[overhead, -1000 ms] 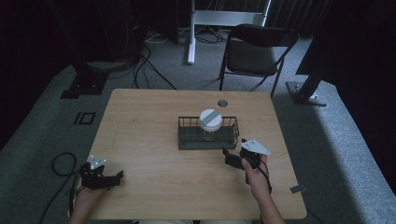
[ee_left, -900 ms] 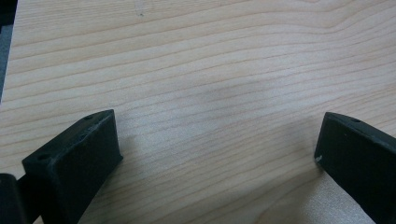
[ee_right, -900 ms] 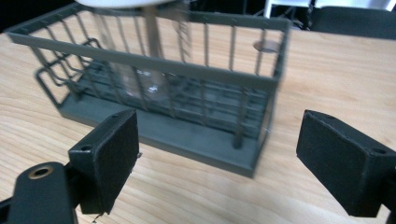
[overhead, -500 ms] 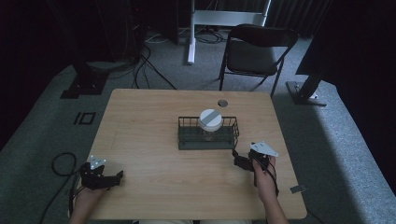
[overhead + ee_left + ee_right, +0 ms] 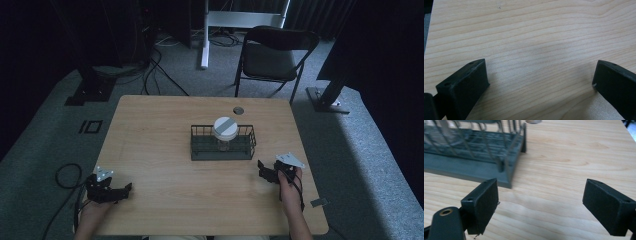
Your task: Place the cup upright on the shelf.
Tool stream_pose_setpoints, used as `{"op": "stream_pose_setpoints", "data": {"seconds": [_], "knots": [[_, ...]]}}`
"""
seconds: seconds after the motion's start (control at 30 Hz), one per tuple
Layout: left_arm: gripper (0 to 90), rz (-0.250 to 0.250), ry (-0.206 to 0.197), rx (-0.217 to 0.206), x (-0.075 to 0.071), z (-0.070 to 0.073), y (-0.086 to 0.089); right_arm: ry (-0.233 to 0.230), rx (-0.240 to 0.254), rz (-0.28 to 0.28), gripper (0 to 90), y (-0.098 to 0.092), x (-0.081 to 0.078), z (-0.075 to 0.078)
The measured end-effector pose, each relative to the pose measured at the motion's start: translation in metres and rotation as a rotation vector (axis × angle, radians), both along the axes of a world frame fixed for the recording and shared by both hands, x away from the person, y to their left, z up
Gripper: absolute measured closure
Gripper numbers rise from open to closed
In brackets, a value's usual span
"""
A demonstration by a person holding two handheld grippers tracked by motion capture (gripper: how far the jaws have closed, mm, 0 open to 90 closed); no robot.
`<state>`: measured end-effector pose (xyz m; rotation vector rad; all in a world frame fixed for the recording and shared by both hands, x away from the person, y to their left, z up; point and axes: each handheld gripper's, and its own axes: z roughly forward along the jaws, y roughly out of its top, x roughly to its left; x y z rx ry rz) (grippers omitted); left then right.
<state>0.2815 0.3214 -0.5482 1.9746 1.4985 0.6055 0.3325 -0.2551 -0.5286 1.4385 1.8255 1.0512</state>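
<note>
1. Wooden surface [image 5: 165,130] carries everything, and both grippers rest near its front edge.
2. Wire basket [image 5: 223,143] stands at the middle of the surface, with a white-lidded jar [image 5: 225,128] upright inside it.
3. Right gripper [image 5: 263,171] lies near the basket's front right corner, not touching it, jaws wide apart and empty.
4. Left gripper [image 5: 121,190] sits well apart from the basket at the front left, jaws also spread, holding nothing.
</note>
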Motion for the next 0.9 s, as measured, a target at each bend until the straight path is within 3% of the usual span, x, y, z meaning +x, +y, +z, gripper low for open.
{"op": "stream_pose_setpoints", "data": {"seconds": [0.6, 0.9], "knots": [[0.2, 0.0, 0.0, 0.0, 0.0, 0.0, 0.0, 0.069, -0.017, -0.098, 12.8, -0.016, 0.003, -0.013], [0.2, 0.0, 0.0, -0.001, 0.0, 0.0, 0.0, 0.116, -0.053, -0.163, 12.4, -0.022, 0.004, -0.018]]}}
